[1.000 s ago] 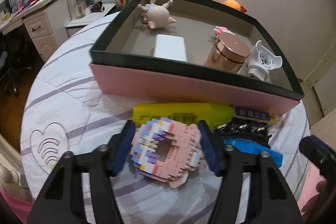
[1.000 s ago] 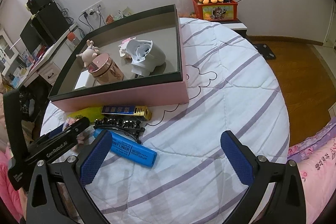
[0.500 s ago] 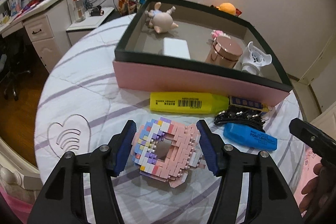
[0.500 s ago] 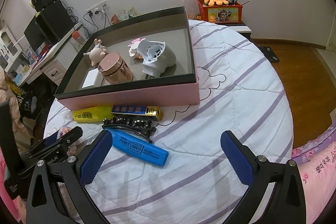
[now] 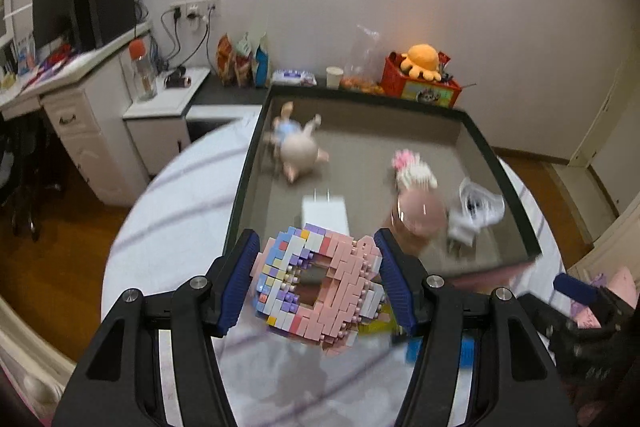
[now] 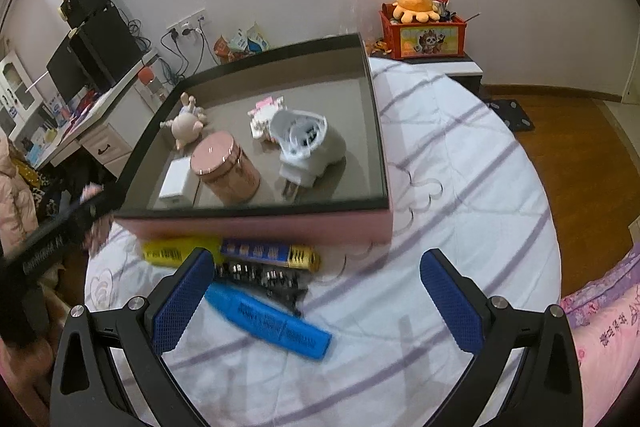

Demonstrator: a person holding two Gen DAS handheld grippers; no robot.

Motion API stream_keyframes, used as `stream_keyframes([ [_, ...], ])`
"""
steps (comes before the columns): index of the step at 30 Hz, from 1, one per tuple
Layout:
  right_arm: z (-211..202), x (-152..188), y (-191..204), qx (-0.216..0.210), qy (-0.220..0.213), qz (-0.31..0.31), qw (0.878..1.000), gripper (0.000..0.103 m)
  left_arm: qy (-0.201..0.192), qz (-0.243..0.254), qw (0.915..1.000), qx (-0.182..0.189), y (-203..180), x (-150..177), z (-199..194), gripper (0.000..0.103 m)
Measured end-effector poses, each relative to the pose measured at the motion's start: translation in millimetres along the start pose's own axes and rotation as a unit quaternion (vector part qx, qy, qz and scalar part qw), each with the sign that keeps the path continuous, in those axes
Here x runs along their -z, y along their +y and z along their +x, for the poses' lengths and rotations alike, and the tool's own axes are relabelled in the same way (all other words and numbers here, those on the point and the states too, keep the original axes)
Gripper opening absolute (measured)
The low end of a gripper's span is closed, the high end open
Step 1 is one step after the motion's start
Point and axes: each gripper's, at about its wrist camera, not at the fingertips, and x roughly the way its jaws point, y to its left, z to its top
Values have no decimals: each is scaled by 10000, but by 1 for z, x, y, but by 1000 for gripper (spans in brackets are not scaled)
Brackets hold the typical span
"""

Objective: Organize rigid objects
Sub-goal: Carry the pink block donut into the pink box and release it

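My left gripper (image 5: 318,283) is shut on a pink and pastel brick-built ring (image 5: 320,287) and holds it in the air at the near rim of the pink box (image 5: 500,163). The box (image 6: 376,131) holds a pig figure (image 6: 186,127), a white block (image 6: 176,181), a rose-gold tin (image 6: 224,167), a white plug adapter (image 6: 304,143) and a small pink-white toy (image 6: 264,115). My right gripper (image 6: 316,303) is open and empty above a blue highlighter (image 6: 268,319) and a black hair clip (image 6: 264,277).
A yellow highlighter (image 6: 176,253) and a blue-gold bar (image 6: 272,253) lie against the box's front wall. The round bed has a white quilt (image 6: 460,187) with purple stripes. A desk (image 5: 60,99) stands at left, a red toy crate (image 6: 424,35) behind.
My left gripper has risen with the brick ring from the quilt up to the box's near rim. My right gripper has moved a little closer to the blue highlighter.
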Motion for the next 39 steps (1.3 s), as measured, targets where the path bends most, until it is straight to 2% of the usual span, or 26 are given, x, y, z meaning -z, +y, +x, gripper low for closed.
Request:
stream_keyframes([
  [5, 6, -22, 9, 12, -116, -87, 9999, 103, 158, 42, 9998, 78, -1, -22, 34, 60],
  [14, 27, -58, 7, 79, -195, -43, 9998, 103, 416, 74, 9991, 97, 4, -42, 87, 60],
  [18, 37, -64, 6, 88, -166, -25, 9998, 103, 613, 85, 9981, 68, 5, -42, 103, 60],
  [23, 46, -64, 3, 70, -69, 5, 10000, 103, 640, 177, 9978, -70, -1, -42, 107, 62],
  [24, 47, -64, 4, 66, -63, 7, 10000, 103, 648, 175, 9977, -87, -2, -42, 107, 63],
  [26, 46, -64, 4, 61, -64, 3, 10000, 103, 662, 157, 9976, -94, -3, -42, 106, 79],
  [27, 45, -64, 4, 62, -70, -5, 10000, 103, 636, 129, 9979, -23, -5, -43, 104, 82],
  [28, 45, -63, 5, 64, -74, -10, 10000, 103, 620, 142, 9980, 14, -7, -44, 102, 90],
  [32, 39, -62, 6, 66, -108, -30, 9999, 103, 596, 246, 9979, -71, -10, -43, 94, 93],
  [39, 23, -56, 9, 73, -205, -49, 9998, 103, 349, 87, 9994, 13, -3, -43, 66, 99],
])
